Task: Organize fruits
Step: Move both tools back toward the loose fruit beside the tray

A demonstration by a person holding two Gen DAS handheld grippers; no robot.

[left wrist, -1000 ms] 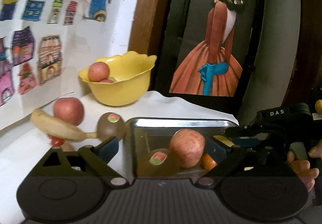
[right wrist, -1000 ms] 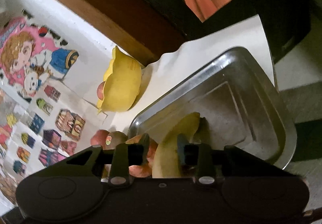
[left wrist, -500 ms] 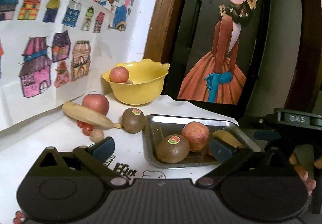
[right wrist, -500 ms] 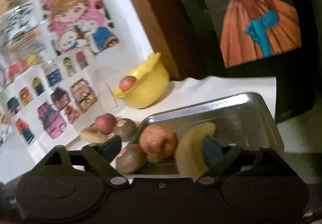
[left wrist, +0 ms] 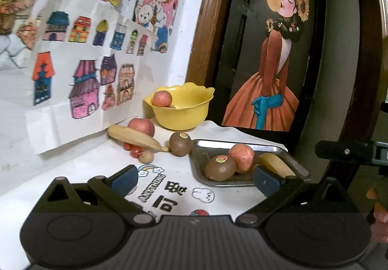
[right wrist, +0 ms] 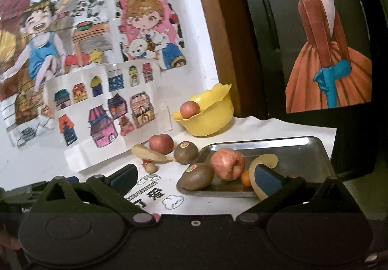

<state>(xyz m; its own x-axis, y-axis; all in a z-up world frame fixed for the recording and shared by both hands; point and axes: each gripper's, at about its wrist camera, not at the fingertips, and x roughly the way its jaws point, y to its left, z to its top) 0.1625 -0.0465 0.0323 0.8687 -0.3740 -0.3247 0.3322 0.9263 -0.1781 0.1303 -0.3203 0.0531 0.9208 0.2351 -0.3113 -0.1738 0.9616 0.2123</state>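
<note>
A steel tray holds a kiwi, an apple, a banana and a small orange fruit. Left of the tray on the white cloth lie a second kiwi, a banana, a red apple, small red fruits and a small brown fruit. A yellow bowl at the back holds an apple. My left gripper and right gripper both stand open and hold nothing, back from the tray.
Children's drawings cover the wall on the left. A dark framed painting and a wooden frame stand behind the tray. The cloth's right edge runs just past the tray. The right gripper's body and a hand show at the left view's right side.
The right gripper has let go of the banana in the tray and opened. Both grippers have pulled back and up from the tray, so more of the table shows.
</note>
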